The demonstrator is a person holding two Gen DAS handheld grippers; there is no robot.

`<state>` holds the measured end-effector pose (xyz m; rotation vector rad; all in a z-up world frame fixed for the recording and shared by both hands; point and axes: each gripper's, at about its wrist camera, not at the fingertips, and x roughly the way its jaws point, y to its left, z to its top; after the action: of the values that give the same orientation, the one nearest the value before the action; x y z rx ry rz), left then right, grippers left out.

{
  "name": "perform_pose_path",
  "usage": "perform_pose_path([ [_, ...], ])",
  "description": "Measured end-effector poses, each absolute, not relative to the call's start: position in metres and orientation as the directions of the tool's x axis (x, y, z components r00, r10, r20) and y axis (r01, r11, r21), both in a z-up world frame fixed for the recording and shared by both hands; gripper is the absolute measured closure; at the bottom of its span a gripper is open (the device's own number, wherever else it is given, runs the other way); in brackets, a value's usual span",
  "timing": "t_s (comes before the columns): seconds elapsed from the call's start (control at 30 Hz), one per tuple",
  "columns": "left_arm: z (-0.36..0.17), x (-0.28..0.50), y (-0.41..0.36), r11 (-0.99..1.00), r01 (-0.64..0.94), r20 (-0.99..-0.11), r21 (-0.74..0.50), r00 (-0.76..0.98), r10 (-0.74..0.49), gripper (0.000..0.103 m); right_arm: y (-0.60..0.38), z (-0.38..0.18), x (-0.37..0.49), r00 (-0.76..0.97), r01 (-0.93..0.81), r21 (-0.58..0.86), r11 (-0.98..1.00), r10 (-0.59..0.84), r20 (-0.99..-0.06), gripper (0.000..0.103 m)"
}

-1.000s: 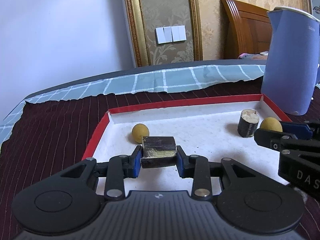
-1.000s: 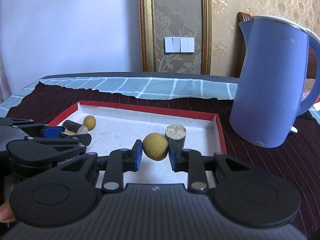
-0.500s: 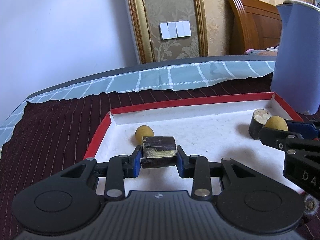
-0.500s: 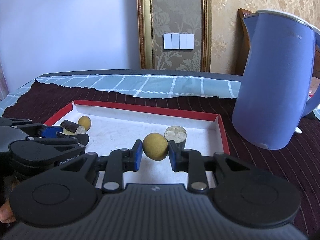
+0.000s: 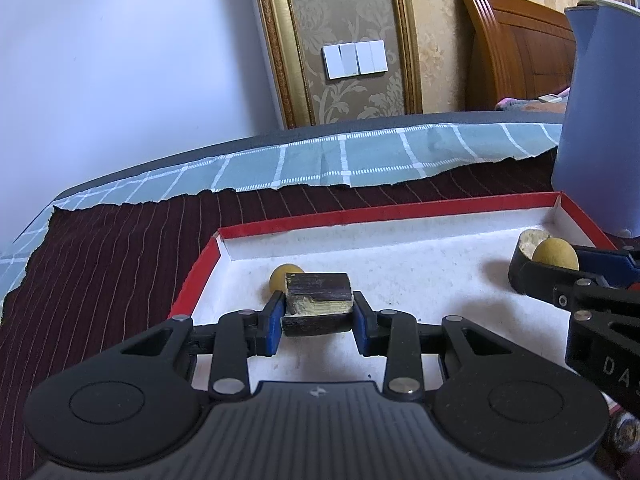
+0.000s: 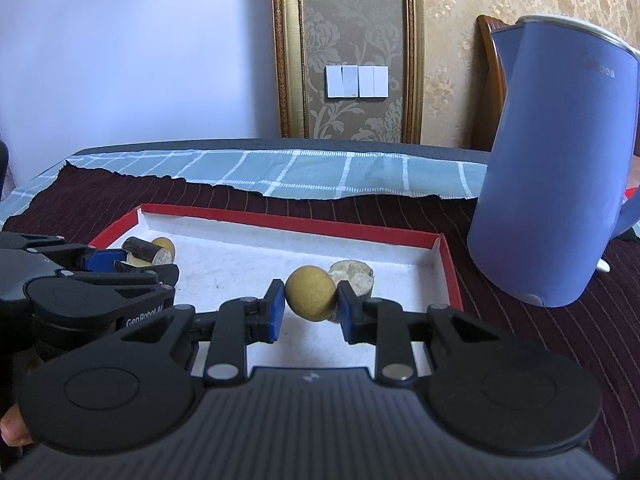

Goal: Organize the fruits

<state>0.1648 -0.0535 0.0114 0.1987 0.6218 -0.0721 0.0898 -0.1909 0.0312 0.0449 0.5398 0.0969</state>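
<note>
Left tongs [image 5: 317,316]: clenched on a dark sugarcane piece [image 5: 317,303], blue pads pressed to its two cut ends, the piece lying crosswise between them (dark rind on top, pale yellow flesh on the near face).
Right tongs [image 6: 311,306]: clenched on a round yellow fruit [image 6: 310,293], one pad on each side of it.
Tray [image 5: 384,213]: shallow box, red rim, white speckled floor, sitting on the surface; both tongs reach in over its near edge.
Left end of tray: a second yellow ball fruit [image 5: 285,272] sits just behind the held sugarcane piece, partly hidden by it; whether they touch I cannot tell.
Right end of tray: a short dark stub with a pale cut top [image 6: 353,274] stands upright just behind the held round fruit, near the right wall.
Surface [image 5: 120,248]: covered with dark maroon cloth with thin stripes; a teal checked cloth [image 6: 304,174] shows past its torn far edge.
Kettle [image 6: 560,168]: blue, upright on the maroon cloth, right of the tray and apart from it.
Backdrop: white wall switches [image 6: 357,81] inside a gilt frame; wooden headboard [image 5: 516,40] at far right.
Person: a fingertip [image 6: 12,428] at the lower left edge of the right wrist view.
</note>
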Motion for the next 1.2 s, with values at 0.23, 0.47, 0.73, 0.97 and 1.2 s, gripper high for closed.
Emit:
perform_pose_path([
  [0.23, 0.012, 0.169, -0.054, 0.979, 0.127, -0.587, 0.159, 0.809, -0.009, 0.069, -0.190, 0.032, 0.095, 0.854, -0.082, 0.057, 0.995, 0.099, -0.511, 0.077],
  [0.47, 0.014, 0.178, -0.055, 0.981, 0.121, -0.591, 0.154, 0.806, -0.006, 0.069, -0.189, 0.033, 0.106, 0.851, -0.080, 0.047, 0.996, 0.092, -0.516, 0.076],
  [0.73, 0.015, 0.187, -0.055, 0.985, 0.112, -0.593, 0.131, 0.805, -0.013, 0.069, -0.191, 0.032, 0.117, 0.850, -0.066, 0.063, 0.996, 0.089, -0.520, 0.076],
  [0.97, 0.013, 0.194, -0.053, 0.988, 0.103, -0.593, 0.113, 0.805, -0.016, 0.069, -0.195, 0.030, 0.124, 0.853, -0.060, 0.079, 0.995, 0.092, -0.514, 0.076],
  [1.2, 0.013, 0.197, -0.055, 0.987, 0.108, -0.585, 0.116, 0.811, -0.020, 0.069, -0.195, 0.028, 0.132, 0.858, -0.062, 0.084, 0.995, 0.096, -0.504, 0.076],
])
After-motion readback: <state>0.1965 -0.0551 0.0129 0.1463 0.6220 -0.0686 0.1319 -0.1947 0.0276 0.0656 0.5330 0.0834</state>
